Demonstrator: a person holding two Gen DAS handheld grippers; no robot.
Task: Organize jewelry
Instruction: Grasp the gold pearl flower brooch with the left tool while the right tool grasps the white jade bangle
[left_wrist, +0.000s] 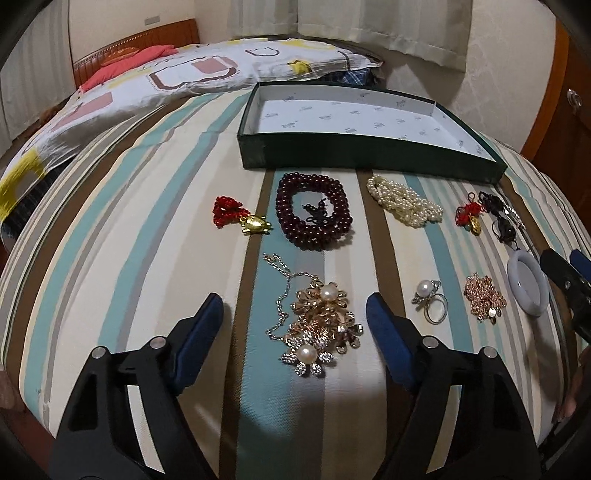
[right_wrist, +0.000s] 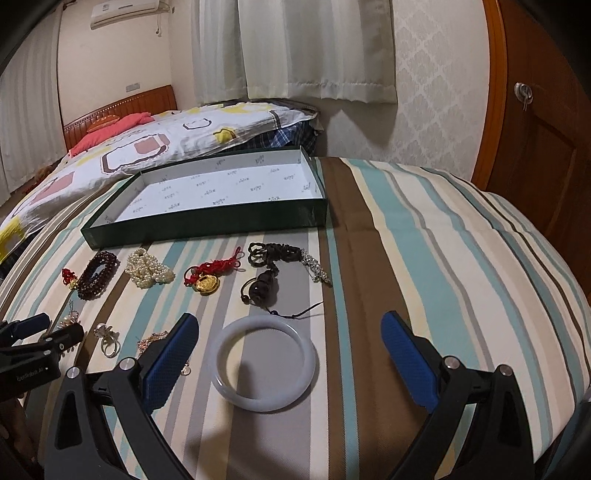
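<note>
Jewelry lies spread on the striped bedcover (left_wrist: 147, 221), nearer the cameras than the green box (left_wrist: 369, 155), which sits at 12 o'clock in my left view. My left gripper (left_wrist: 295, 314) has its jaws apart, either side of the flower brooch necklace (left_wrist: 321, 325), pads not touching it. The dark red bead bracelet (left_wrist: 314, 214) lies at 12 o'clock from that necklace. My right gripper (right_wrist: 290, 332) stands wide apart around the pale bangle (right_wrist: 264, 363), without contact.
</note>
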